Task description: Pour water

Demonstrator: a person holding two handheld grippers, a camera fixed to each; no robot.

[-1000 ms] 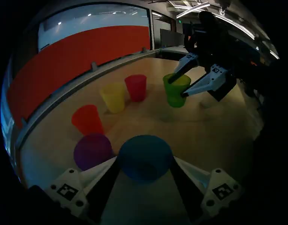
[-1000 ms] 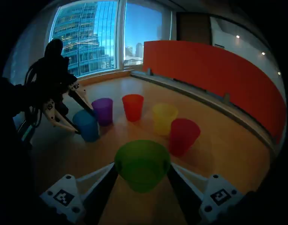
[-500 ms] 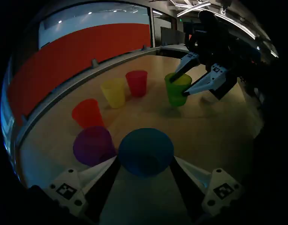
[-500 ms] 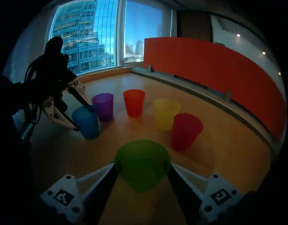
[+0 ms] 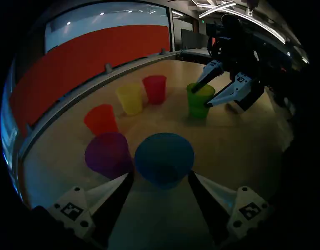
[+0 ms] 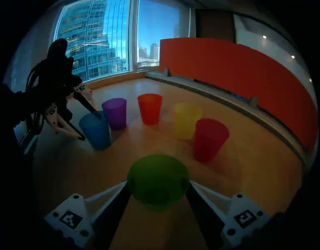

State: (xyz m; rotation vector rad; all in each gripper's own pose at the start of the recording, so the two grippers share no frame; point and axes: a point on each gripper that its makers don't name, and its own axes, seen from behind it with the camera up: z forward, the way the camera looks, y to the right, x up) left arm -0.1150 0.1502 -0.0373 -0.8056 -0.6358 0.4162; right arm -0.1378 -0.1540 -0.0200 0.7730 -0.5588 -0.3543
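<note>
Blue cup (image 5: 164,158) clamped between left gripper (image 5: 160,174) fingers, green cup (image 6: 158,177) between right gripper (image 6: 158,184) fingers, above wooden table (image 6: 251,166).

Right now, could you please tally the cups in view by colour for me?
blue cup: 1
purple cup: 1
orange cup: 1
yellow cup: 1
red cup: 1
green cup: 1
Total: 6 cups

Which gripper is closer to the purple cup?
Left. The left gripper, holding the blue cup, sits right beside the purple cup; the right gripper holds the green cup farther off.
</note>
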